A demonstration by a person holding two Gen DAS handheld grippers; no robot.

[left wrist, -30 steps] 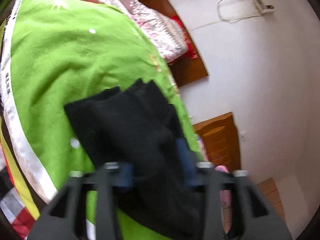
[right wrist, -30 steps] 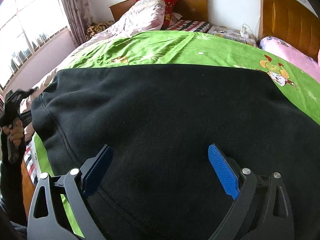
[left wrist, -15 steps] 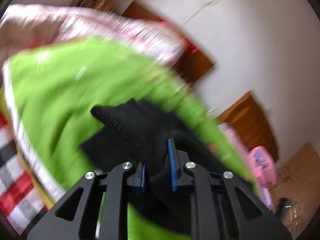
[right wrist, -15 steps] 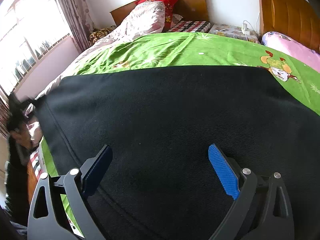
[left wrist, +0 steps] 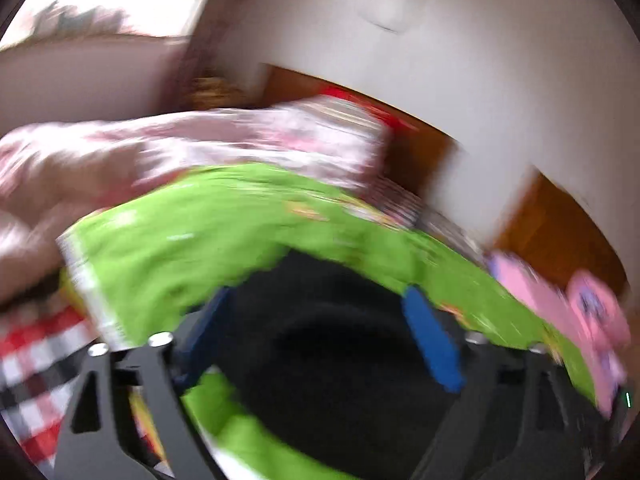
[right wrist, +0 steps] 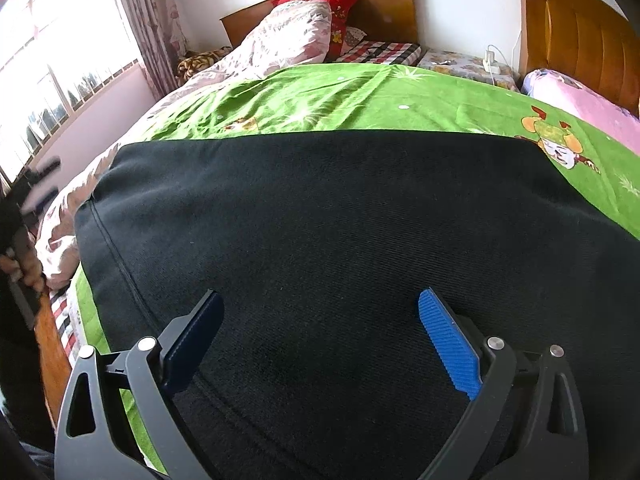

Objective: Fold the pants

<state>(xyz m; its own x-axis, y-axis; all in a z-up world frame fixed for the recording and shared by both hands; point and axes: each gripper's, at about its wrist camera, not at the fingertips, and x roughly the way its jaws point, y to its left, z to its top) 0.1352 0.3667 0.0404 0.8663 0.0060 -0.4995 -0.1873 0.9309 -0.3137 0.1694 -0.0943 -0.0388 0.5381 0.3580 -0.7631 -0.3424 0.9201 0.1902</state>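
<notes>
On the bed: black pants (right wrist: 340,248) spread flat across the green blanket (right wrist: 360,96), filling most of the right wrist view.
Pants edge: far edge straight, running side to side; a seam runs down the left part of the cloth.
Right gripper (right wrist: 320,340): fingers spread wide over the pants, nothing between the blue pads (right wrist: 450,350); can't tell if the tips touch the cloth.
Left gripper (left wrist: 320,332): fingers also spread wide, black cloth of the pants (left wrist: 328,360) showing between and below them; not clamped on it.
Left view quality: heavy motion blur, fine detail unreadable; contact with the cloth can't be judged.
Left gripper from right view: dark blurred shape at the far left edge (right wrist: 36,188), held by a hand (right wrist: 22,268), off the side of the bed.
Blanket: green with a cartoon figure print (right wrist: 556,140) just beyond the right end of the pants.
Head of bed: pink floral quilt (right wrist: 288,40) bunched up, red pillow (right wrist: 332,4) behind it against the wooden headboard (right wrist: 384,4).
Right side: second bed with pink cover (right wrist: 580,100) and its own wooden headboard (right wrist: 576,28).
Between the beds: white charger (right wrist: 491,63) on a floral cloth.
Left of room: window (right wrist: 60,64) with curtain (right wrist: 148,20).
</notes>
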